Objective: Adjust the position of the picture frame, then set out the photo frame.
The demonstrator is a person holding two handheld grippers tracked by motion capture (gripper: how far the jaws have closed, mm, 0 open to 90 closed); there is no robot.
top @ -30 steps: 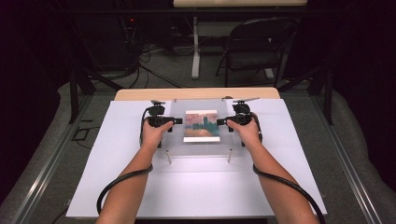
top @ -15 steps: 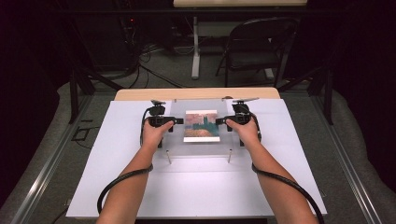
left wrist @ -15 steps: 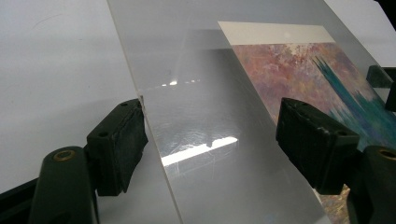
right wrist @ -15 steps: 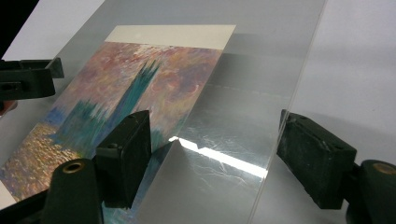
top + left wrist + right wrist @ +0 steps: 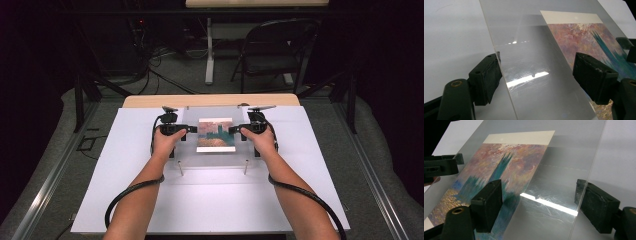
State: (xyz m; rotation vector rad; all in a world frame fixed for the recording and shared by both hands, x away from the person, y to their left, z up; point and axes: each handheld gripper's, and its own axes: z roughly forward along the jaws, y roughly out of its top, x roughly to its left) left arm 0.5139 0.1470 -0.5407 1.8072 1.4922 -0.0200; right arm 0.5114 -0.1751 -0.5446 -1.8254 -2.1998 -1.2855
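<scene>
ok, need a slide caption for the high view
Both open grippers, left and right, flank a clear sheet covering a painted print on a white table.

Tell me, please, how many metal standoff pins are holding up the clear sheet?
2 that I can see: one pin under the clear sheet's near-left corner, another pin under its near-right corner. Any at the far corners may be hidden behind the hands.

The left claw (image 5: 536, 75) straddles the clear sheet (image 5: 529, 62), jaws apart.
</scene>
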